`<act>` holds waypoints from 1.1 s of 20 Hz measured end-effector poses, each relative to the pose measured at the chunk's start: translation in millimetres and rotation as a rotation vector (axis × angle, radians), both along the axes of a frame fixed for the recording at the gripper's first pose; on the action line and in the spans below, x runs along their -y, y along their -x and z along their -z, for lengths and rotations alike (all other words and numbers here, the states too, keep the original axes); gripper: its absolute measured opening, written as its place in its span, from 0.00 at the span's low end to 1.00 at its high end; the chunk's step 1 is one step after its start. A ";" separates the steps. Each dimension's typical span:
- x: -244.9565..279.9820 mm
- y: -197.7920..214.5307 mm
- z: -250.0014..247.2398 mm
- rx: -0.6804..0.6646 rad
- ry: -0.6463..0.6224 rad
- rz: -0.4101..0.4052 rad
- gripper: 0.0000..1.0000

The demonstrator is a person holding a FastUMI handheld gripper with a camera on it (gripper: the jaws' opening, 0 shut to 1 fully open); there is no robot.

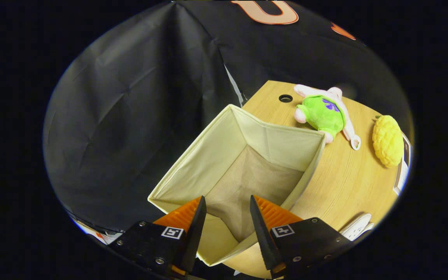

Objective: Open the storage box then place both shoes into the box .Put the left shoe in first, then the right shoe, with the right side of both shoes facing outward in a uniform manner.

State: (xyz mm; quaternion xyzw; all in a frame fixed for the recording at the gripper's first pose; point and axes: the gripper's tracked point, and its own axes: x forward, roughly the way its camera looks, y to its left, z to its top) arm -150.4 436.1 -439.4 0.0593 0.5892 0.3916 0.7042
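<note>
gripper (228, 216) fingers spread, holding nothing, hovering over the storage box (193, 163), which stands open and bare on the table (348, 182); a shoe (358, 227) lies beside the box, so next fetch the left shoe.

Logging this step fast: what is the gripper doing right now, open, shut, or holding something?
Gripper: open, holding nothing, fingers spread above the open cream fabric storage box on the light wooden table.
</note>
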 end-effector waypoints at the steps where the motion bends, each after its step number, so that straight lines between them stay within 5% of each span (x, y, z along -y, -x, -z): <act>1: 4.6 1.7 1.5 0.013 0.014 -0.018 0.67; 6: 38.7 10.7 5.4 0.047 0.075 -0.094 0.62; 14: 126.4 -4.8 -35.7 0.081 0.035 0.108 0.69; 22: 289.4 27.9 26.4 0.094 0.314 0.271 0.73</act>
